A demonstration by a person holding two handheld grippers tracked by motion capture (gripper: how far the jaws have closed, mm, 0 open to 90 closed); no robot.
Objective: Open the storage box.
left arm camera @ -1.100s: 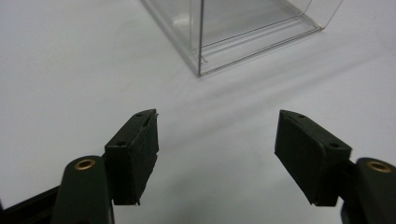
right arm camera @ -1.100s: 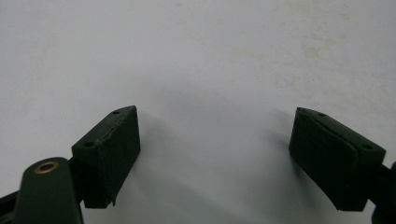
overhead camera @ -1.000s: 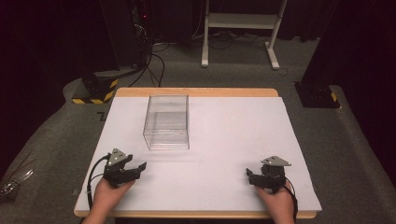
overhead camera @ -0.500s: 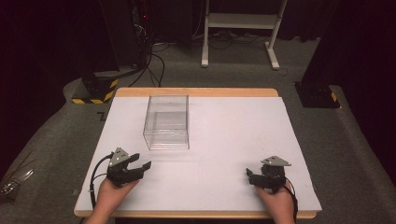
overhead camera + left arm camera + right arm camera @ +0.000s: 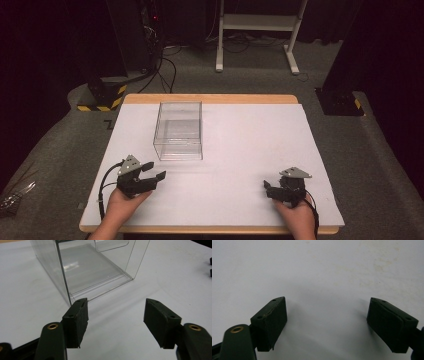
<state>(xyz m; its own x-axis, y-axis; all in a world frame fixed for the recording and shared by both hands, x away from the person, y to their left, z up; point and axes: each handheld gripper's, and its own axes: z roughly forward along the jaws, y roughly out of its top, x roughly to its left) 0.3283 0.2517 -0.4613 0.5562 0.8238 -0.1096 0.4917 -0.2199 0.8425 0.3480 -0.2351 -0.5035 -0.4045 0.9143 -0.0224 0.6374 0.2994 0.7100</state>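
Note:
A clear plastic box (image 5: pixel 179 131) with no lid stands on the white table top (image 5: pixel 240 145), left of centre. In the left gripper view the clear box (image 5: pixel 87 267) sits just beyond the jaws, its near corner by the left fingertip. My left gripper (image 5: pixel 154 170) rests at the front left, a short way in front of the box, open with nothing between its jaws (image 5: pixel 116 307). Over at the front right lies my right gripper (image 5: pixel 267 189), pointing left. It is open over bare table (image 5: pixel 328 305).
The table has a wooden rim (image 5: pixel 210 98) at the back. Beyond it are grey carpet, a white stand's legs (image 5: pixel 255 22), cables and dark equipment. A yellow-black striped base (image 5: pixel 102 97) sits at the back left, a dark base (image 5: pixel 340 102) at the right.
My left gripper has shifted a little forward and to the right, toward the box. The right gripper has stayed put.

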